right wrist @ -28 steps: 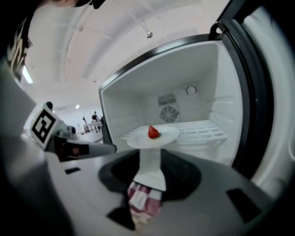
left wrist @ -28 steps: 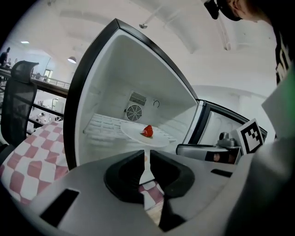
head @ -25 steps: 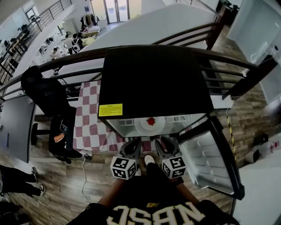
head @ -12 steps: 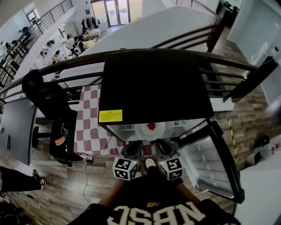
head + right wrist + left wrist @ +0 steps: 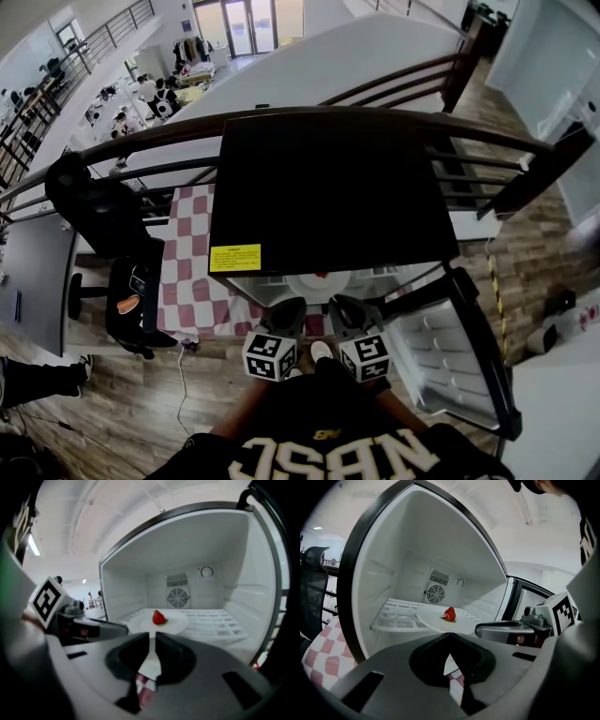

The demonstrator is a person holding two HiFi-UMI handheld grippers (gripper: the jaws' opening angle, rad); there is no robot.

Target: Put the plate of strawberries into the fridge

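Seen from above, a person in a dark shirt holds two grippers side by side before an open black fridge (image 5: 328, 187). The left claw (image 5: 289, 306) is clenched, its jaw tips meeting with nothing between them (image 5: 447, 636). The right claw (image 5: 338, 305) stands released by only a thin slit and is empty (image 5: 152, 638). Both point into the fridge, just short of a white plate (image 5: 433, 622). The plate rests at the front of the white slatted shelf (image 5: 396, 616) inside the fridge, apart from both claws. A single red strawberry (image 5: 449, 614) lies near the plate's middle. Behind it, a round fan vent (image 5: 436, 594) sits in the white back wall. The fridge door (image 5: 459, 347) hangs open to the right. Left of the fridge lies a pink-and-white checked cloth (image 5: 192, 253), then a black office chair (image 5: 103, 216). A dark railing (image 5: 169, 127) curves behind.
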